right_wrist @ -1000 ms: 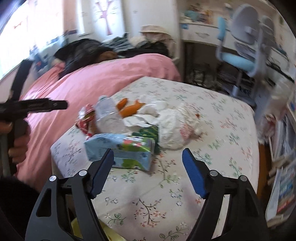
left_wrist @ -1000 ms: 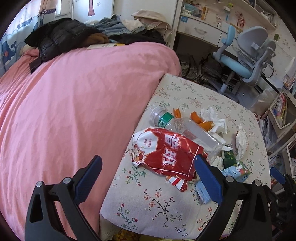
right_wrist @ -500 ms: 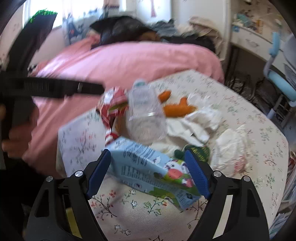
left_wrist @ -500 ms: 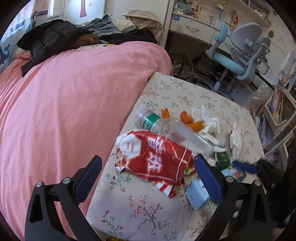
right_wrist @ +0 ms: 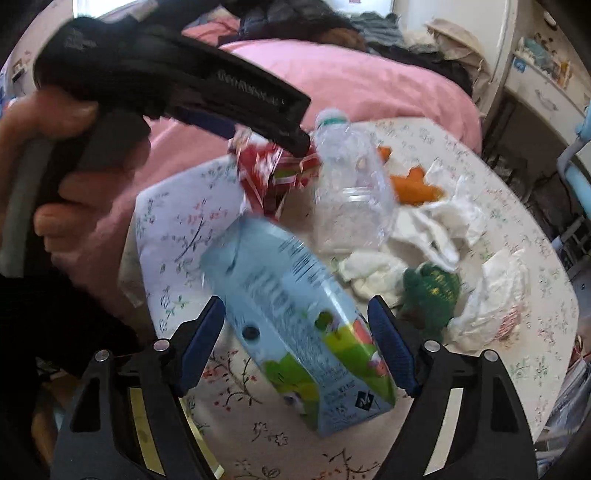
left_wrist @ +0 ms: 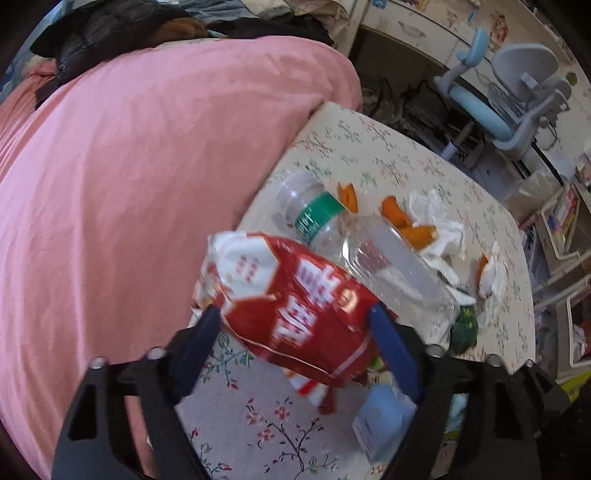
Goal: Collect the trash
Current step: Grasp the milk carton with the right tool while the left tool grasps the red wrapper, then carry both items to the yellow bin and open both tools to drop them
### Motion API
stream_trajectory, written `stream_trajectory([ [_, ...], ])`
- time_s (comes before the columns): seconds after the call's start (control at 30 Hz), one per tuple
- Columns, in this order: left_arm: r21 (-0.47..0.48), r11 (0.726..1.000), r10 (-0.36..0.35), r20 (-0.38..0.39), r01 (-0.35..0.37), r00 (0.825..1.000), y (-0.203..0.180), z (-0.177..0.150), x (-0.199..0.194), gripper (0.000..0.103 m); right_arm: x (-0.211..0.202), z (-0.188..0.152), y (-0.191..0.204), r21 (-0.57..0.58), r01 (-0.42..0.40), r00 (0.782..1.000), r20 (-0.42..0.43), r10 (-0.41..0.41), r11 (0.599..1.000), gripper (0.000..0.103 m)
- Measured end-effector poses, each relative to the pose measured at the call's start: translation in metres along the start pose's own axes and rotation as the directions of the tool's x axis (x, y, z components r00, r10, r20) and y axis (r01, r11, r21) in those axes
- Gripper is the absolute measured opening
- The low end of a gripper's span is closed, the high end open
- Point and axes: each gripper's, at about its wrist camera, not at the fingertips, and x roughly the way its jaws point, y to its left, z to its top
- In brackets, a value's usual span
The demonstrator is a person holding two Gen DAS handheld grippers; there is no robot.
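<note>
We note the left gripper [left_wrist: 295,321] spread wide, its fingers flanking the red snack bag [left_wrist: 291,306] on the floral tablecloth [left_wrist: 266,424]. The right gripper [right_wrist: 295,314] stands equally wide around the blue drink carton [right_wrist: 295,325]; contact unclear.

a bed under a pink duvet [left_wrist: 147,177] fills the left of the room, with dark jackets and heaped clothes [left_wrist: 110,33] piled at its far end. the surface [left_wrist: 406,166], covered in a floral cloth, stands against the bed. behind it a grey and light-blue desk chair [left_wrist: 517,92] sits by a white desk with drawers [left_wrist: 413,26]. shelves of books [left_wrist: 561,221] line the right side. daylight comes through a window [right_wrist: 103,5].
</note>
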Motion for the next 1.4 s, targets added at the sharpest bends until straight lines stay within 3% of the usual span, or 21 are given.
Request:
stream_trajectory([
  [0.07,0.027,1.0,-0.005,-0.023,0.006,1.0,-0.002,-0.004,0.001,0.054,-0.004,-0.005,-0.001,0.006,-0.024,1.0,-0.005,0.024,1.0,0.067],
  [0.1,0.037,0.999,-0.013,-0.038,0.014,0.999,-0.002,-0.006,0.003,0.04,-0.007,-0.007,-0.003,0.022,-0.044,0.999,-0.004,0.045,0.999,0.063],
  [0.2,0.036,0.997,-0.066,-0.064,0.069,0.996,0.0,-0.011,0.004,0.023,-0.016,-0.013,-0.018,0.085,-0.077,0.997,0.019,0.075,0.993,0.047],
  [0.37,0.074,0.997,-0.033,-0.038,0.036,0.999,0.001,-0.015,-0.009,0.023,-0.011,-0.015,-0.02,0.15,-0.095,0.995,0.038,0.09,0.984,0.058],
  [0.4,0.078,0.997,-0.006,-0.033,0.008,0.999,0.002,-0.015,-0.01,0.036,-0.007,-0.013,-0.016,0.146,-0.097,0.995,0.024,0.094,0.984,0.06],
  [0.43,0.076,0.997,0.023,-0.021,-0.021,1.0,0.004,-0.014,-0.01,0.06,0.0,-0.012,-0.012,0.139,-0.093,0.996,0.001,0.094,0.986,0.06],
  [0.5,0.066,0.996,0.063,0.014,-0.064,0.998,0.008,-0.011,-0.014,0.073,0.013,-0.013,-0.001,0.102,-0.082,0.995,-0.048,0.087,0.991,0.06],
  [0.53,0.071,0.994,0.08,0.022,-0.082,0.997,0.008,-0.01,-0.014,0.075,0.013,-0.013,0.005,0.071,-0.064,0.997,-0.04,0.067,0.995,0.058],
  [0.6,0.082,0.99,0.112,0.013,-0.113,0.994,0.009,-0.008,-0.009,0.077,0.01,-0.012,0.006,0.077,-0.09,0.995,-0.035,0.093,0.993,0.034],
  [0.63,0.089,0.987,0.136,0.006,-0.136,0.991,0.008,-0.008,-0.004,0.077,0.008,-0.012,0.006,0.077,-0.082,0.996,-0.035,0.085,0.994,0.033],
  [0.83,0.139,0.981,0.134,-0.006,-0.131,0.991,-0.007,-0.01,0.016,0.075,0.0,-0.018,0.0,0.086,-0.073,0.996,-0.039,0.076,0.994,0.033],
  [0.87,0.153,0.979,0.136,-0.005,-0.134,0.991,-0.009,-0.012,0.018,0.066,-0.003,-0.019,-0.003,0.089,-0.072,0.997,-0.032,0.075,0.993,0.033],
  [0.93,0.167,0.976,0.136,0.019,-0.137,0.991,-0.011,-0.014,0.015,0.058,-0.01,-0.022,-0.007,0.103,-0.083,0.996,-0.017,0.085,0.991,0.033],
  [1.0,0.165,0.98,0.104,0.036,-0.109,0.994,-0.01,-0.012,0.009,0.036,-0.018,-0.025,-0.009,0.118,-0.101,0.995,0.003,0.102,0.988,0.033],
  [1.03,0.148,0.985,0.087,0.044,-0.092,0.995,-0.008,-0.011,0.005,0.033,-0.025,-0.028,-0.01,0.122,-0.114,0.993,0.012,0.114,0.986,0.033],
  [1.23,0.102,0.994,0.02,0.105,-0.031,0.994,0.003,-0.021,-0.03,0.028,-0.05,-0.037,0.008,0.09,-0.227,0.973,0.058,0.222,0.97,0.033],
  [1.4,0.116,0.993,-0.026,0.184,0.004,0.983,0.006,-0.034,-0.065,0.028,-0.061,-0.054,0.056,0.014,-0.316,0.949,0.011,0.316,0.949,0.033],
])
